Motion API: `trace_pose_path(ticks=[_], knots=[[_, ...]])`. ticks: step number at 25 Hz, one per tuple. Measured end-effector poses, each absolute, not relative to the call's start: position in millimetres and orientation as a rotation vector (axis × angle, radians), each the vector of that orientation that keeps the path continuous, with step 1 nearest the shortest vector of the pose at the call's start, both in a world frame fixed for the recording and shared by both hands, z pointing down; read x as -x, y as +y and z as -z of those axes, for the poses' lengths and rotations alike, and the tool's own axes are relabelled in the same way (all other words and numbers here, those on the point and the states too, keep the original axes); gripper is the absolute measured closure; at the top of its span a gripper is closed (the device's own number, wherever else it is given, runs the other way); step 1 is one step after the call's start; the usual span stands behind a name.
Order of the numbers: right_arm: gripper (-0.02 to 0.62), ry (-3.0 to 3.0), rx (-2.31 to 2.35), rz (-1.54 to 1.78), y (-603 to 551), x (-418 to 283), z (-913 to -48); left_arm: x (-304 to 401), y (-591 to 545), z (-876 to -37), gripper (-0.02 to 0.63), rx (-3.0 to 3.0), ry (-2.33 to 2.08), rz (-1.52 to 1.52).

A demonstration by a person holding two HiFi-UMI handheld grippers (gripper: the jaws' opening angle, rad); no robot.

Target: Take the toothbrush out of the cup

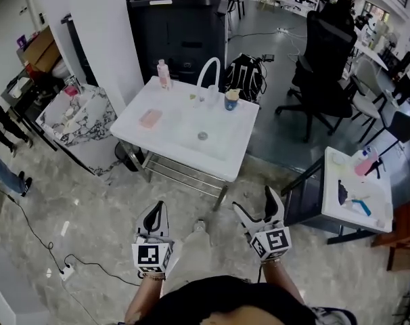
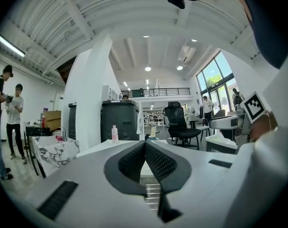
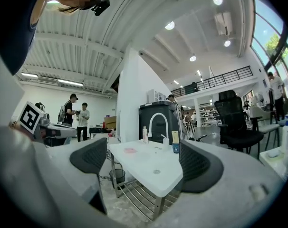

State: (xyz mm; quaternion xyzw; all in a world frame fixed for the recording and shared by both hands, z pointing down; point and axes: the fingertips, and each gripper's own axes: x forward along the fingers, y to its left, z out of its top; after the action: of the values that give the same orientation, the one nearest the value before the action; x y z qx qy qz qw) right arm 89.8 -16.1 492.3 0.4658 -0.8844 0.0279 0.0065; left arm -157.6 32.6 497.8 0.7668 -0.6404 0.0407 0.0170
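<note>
Toothbrush, as best it can be made out, is the pale, flat-looking piece standing upright out of the blue cup. The cup sits near the far edge of the white worktop, just beside the curved tap. Both tools hang low over the floor, well apart from the worktop. The left tool is clenched on nothing, and the right tool is released, with only air between its pads. The brush is probably light, stiff and rather slick. The best hold looks to be on the part above the rim, lifted straight up. The cup is light too and may tip or ride up.
</note>
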Motion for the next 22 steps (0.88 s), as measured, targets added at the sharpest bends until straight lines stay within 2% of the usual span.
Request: trace_pose_path(ticks=[12,22], knots=[[0.126,-2.681,-1.521,-0.151,-158,-76,-499,180,-118,-480,0.604,-2.446,-1.941,-0.130],[0.126,-2.649,-1.570,-0.152,-239,-69,-499,184,-198,-470,0.604,-2.516,-1.906,-0.130]])
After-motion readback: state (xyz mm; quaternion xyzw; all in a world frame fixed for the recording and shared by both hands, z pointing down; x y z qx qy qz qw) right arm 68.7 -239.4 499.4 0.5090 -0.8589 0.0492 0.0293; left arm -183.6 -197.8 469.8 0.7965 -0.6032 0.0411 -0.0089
